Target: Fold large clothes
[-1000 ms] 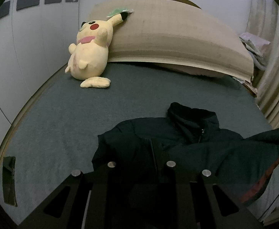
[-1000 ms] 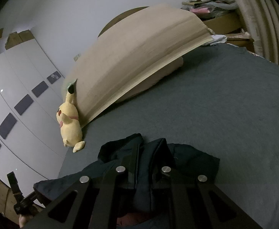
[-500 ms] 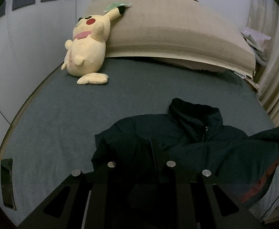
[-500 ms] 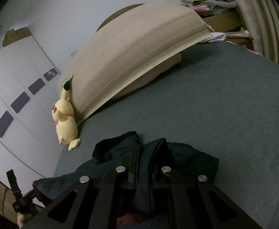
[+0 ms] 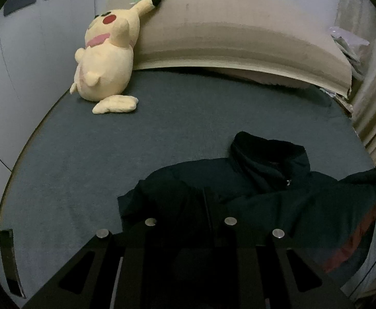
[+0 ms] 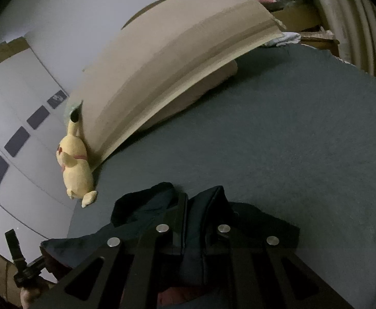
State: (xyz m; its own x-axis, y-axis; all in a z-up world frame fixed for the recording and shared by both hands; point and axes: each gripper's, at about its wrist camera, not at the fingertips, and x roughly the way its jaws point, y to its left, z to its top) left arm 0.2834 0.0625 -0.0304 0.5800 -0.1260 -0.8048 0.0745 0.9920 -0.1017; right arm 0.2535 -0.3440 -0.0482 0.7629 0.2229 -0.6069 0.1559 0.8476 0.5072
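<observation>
Both grippers carried the jacket (image 5: 252, 193) forward, apparently pinched, over the bed (image 5: 188, 118).

Dim room: a grey-covered bed (image 5: 90, 159), a tan headboard (image 5: 239, 36) at its far edge, white wardrobe (image 6: 20, 97), beige curtain (image 5: 375, 103).

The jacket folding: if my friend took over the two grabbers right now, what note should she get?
Left gripper: shut on the dark jacket.
Right gripper: shut on the jacket's other side.
Jacket: collar end lies on the grey bed; the near edge is held between both grippers.
Yellow plush toy: far off, leaning on the headboard.
Done: no fold visible yet.
Left: lay it flat, fold sleeves and body.
</observation>
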